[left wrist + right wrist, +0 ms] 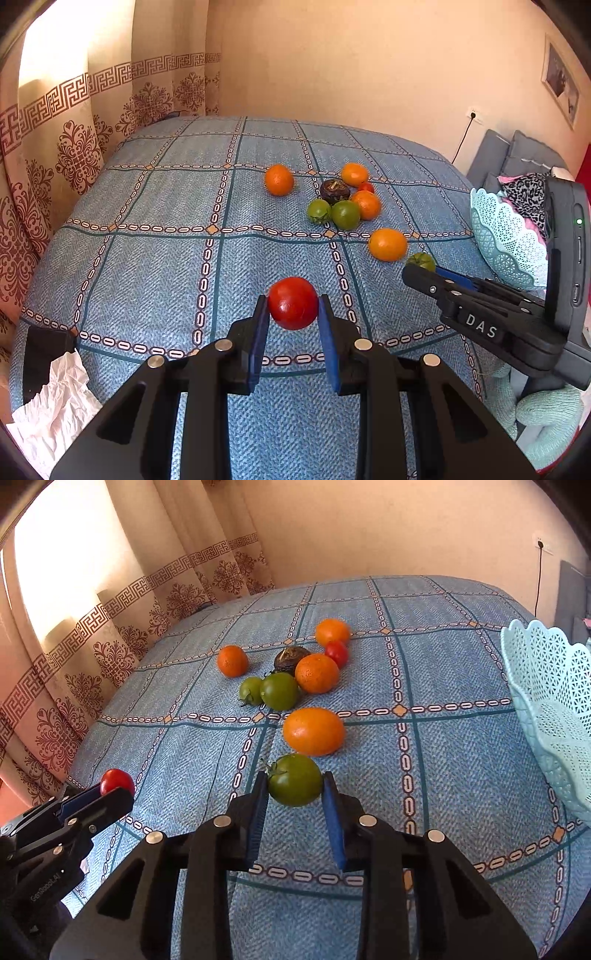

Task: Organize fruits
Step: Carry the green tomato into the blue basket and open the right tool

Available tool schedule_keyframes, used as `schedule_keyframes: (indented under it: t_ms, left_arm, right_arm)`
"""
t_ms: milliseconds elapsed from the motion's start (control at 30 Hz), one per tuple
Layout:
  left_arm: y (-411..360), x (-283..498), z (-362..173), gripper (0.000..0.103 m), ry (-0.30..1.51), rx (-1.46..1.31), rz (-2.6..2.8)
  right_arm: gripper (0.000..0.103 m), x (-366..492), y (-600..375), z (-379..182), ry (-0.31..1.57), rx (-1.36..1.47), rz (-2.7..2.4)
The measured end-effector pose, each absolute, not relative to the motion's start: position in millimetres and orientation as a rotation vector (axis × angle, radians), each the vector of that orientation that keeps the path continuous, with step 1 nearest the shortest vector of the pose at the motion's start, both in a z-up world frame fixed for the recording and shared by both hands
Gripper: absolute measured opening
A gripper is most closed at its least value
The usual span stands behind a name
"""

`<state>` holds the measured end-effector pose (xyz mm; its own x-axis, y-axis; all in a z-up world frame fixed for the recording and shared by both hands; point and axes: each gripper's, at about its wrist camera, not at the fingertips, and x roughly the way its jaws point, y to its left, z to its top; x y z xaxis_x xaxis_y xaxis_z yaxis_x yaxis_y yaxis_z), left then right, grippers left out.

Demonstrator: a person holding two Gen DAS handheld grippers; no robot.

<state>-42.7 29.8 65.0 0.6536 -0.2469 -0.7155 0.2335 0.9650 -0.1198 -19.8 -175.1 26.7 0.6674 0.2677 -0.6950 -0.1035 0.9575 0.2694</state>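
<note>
A blue checked cloth (461, 760) with chain-pattern bands is spread over a rounded surface. A red tomato (293, 302) is clamped between the blue pads of the left gripper (293, 308); a green tomato (294, 780) is clamped between the pads of the right gripper (294, 786), with the cloth seen beneath it. Just ahead of the right gripper, a large orange (314, 731) is set on the cloth. Farther ahead, a cluster is noted: two green tomatoes (279, 690), an orange (317, 673), a dark brown fruit (291, 658), a small red tomato (337, 652) and another orange (331, 631); one orange (232, 660) lies apart to the cluster's left. A pale turquoise lattice basket (546, 686) is placed to the right of the right gripper, at the cloth's edge. Crumpled white paper (55, 406) is seen beside the left gripper, to its left. Patterned cream curtains (74, 147) hang at the left with daylight behind; a plain cream wall (351, 74) stands beyond, bearing a framed picture (561, 85) and a socket with a black cord (474, 116). Grey cushions (517, 155) are seen at far right.
</note>
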Motion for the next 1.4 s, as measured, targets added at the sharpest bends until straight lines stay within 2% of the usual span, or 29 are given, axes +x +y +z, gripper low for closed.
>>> schedule_keyframes:
  t_ms: [433,1067,1100,1133,1200,1400]
  left_arm:
    - [-32,-44,87,0.027,0.786,0.022,-0.368]
    - [-166,-42,105,0.027,0.780,0.116,-0.598]
    - [-172,-41,105,0.027,0.782,0.121,-0.602]
    - [-178,-40,105,0.027,0.785,0.124,-0.607]
    - [-189,-37,104,0.027,0.789,0.132,-0.616]
    - [-222,-33,99,0.027,0.809,0.159,-0.648]
  right_arm:
    - [0.030,-68,-267,69,0.663,0.291,0.072]
    - [0.031,-90,-397,59,0.652,0.338,-0.178]
    - [0.037,-89,-400,59,0.652,0.341,-0.181]
    - [0.050,-89,-403,59,0.651,0.347,-0.183]
    - [0.058,-91,-409,62,0.635,0.356,-0.184]
    - [0.058,-99,-425,68,0.603,0.363,-0.204]
